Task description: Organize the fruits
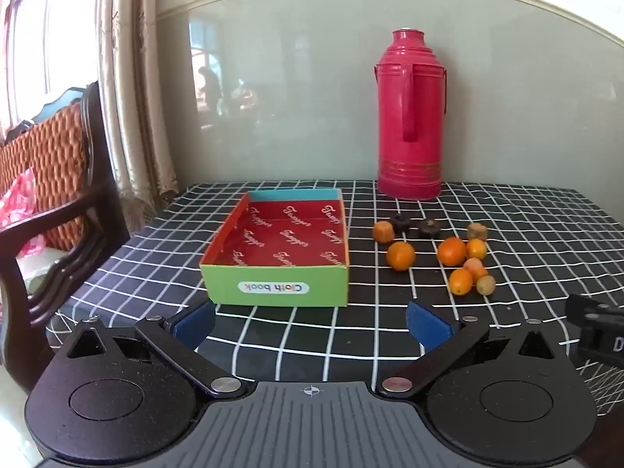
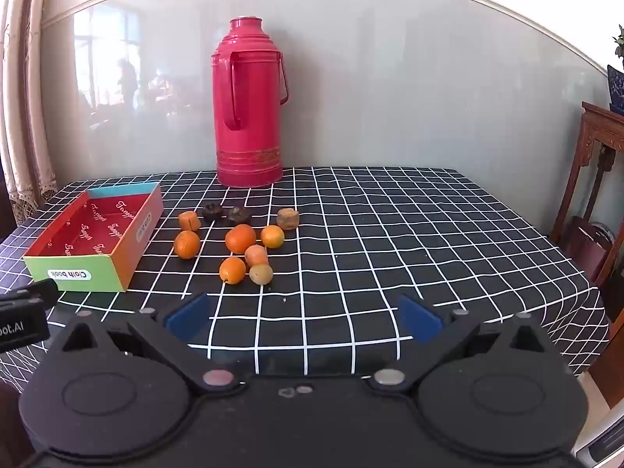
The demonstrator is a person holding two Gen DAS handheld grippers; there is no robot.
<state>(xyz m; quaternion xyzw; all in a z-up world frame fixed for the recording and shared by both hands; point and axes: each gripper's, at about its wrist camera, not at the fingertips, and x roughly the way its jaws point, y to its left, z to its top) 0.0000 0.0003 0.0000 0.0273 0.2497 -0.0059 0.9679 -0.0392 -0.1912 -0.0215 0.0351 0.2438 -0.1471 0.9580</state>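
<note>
Centrally, on a counter draped with a black cloth gridded in white, sits an empty rectangular cardboard box with a red printed lining, a green near wall and a "Cloth book" label. At the box's 3 o'clock lies a loose cluster of small round fruits: several bright orange ones, two dark shrivelled ones at the cluster's 12 o'clock edge, and a few dull brownish ones. None of the fruits touches the box. A tall glossy red thermos flask with a side handle stands at the cluster's 12 o'clock, against the pale wall.

The left hand-held gripper hovers near the counter's front edge at the box's 6 o'clock, blue-padded jaws fully apart, nothing between them. The right hand-held gripper, at the fruits' 6 o'clock, likewise has its jaws spread wide and holds nothing.
</note>
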